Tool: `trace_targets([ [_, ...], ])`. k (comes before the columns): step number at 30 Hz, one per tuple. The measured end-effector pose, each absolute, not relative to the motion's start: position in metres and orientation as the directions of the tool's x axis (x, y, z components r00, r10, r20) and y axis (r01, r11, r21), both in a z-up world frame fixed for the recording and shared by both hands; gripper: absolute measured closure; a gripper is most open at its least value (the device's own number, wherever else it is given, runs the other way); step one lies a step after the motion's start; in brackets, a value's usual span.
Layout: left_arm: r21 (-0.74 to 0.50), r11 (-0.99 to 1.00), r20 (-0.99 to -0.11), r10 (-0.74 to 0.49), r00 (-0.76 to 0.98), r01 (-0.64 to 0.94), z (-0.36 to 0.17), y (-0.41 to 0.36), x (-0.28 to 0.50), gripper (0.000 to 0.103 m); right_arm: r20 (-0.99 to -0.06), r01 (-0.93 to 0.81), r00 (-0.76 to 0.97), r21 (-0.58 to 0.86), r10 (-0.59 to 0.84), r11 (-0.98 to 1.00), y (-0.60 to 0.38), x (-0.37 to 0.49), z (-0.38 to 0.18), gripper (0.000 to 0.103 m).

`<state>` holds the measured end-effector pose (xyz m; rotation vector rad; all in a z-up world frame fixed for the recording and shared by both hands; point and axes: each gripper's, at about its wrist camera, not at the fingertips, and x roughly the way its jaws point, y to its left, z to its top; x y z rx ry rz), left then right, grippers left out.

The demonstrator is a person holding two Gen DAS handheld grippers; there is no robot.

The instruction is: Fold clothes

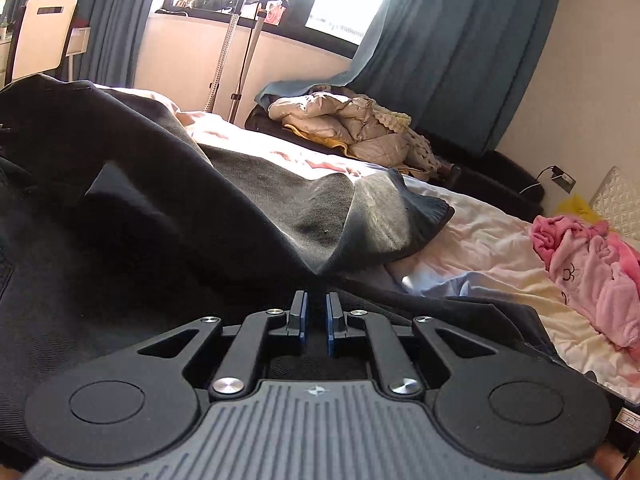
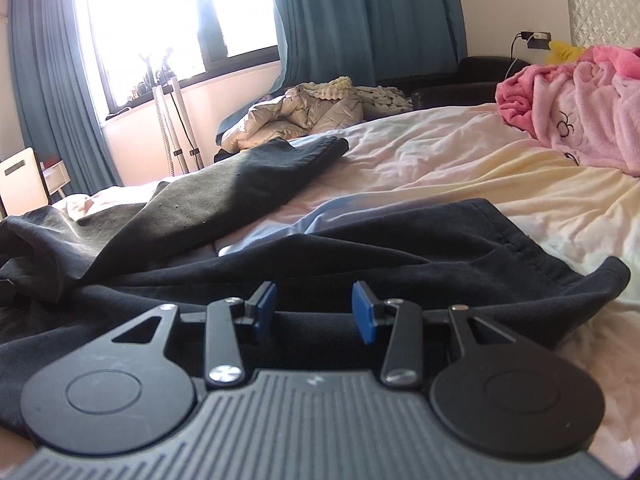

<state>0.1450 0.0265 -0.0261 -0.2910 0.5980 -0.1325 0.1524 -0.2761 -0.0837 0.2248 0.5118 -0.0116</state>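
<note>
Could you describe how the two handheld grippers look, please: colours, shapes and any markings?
The left gripper and right gripper look identical: black linkage arms with silver screws, blue pads on the fingertips, two round black discs, and a grey ribbed body with a small star-like emblem.

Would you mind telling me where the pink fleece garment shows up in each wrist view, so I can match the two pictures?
Left wrist view: the pink fleece garment lies at the far right edge, on the pale bedsheet, just below mid-height.
Right wrist view: it sits in the upper right corner, further up the bed.
Shared landmark: the beige quilted jacket heaped below the blue curtain, beyond the bed.
</note>
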Motion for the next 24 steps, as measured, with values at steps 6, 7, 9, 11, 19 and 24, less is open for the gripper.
trace_targets([
  [6, -0.291, 0.954, -0.559, -0.234, 0.795, 0.077, -0.046, 0.024, 0.146, 0.092, -0.513, 0.034, 0.858, 0.096, 0.020, 0.995, -0.239, 0.240, -0.050, 0.039],
  [7, -0.293, 0.953, -0.569, -0.237, 0.788, 0.075, -0.050, 0.025, 0.148, 0.092, -0.517, 0.033, 0.856, 0.094, 0.021, 0.995, -0.232, 0.263, -0.045, 0.036],
  [9, -0.296, 0.954, -0.587, -0.229, 0.777, 0.058, -0.058, 0.028, 0.153, 0.092, -0.534, 0.042, 0.845, 0.114, 0.025, 0.993, -0.221, 0.317, -0.036, 0.036],
  [11, -0.261, 0.963, -0.592, -0.214, 0.777, 0.066, -0.063, 0.026, 0.155, 0.092, -0.561, 0.067, 0.828, 0.122, 0.013, 0.990, -0.209, 0.368, -0.035, 0.036],
  [19, -0.279, 0.956, -0.584, -0.239, 0.776, 0.084, -0.087, 0.033, 0.175, 0.092, -0.689, 0.174, 0.722, 0.104, -0.055, 0.979, -0.158, 0.551, -0.048, 0.032],
  [24, -0.353, 0.933, -0.570, -0.270, 0.776, 0.065, -0.098, 0.047, 0.183, 0.092, -0.738, 0.193, 0.628, -0.160, -0.247, 0.968, -0.129, 0.605, -0.084, 0.033],
])
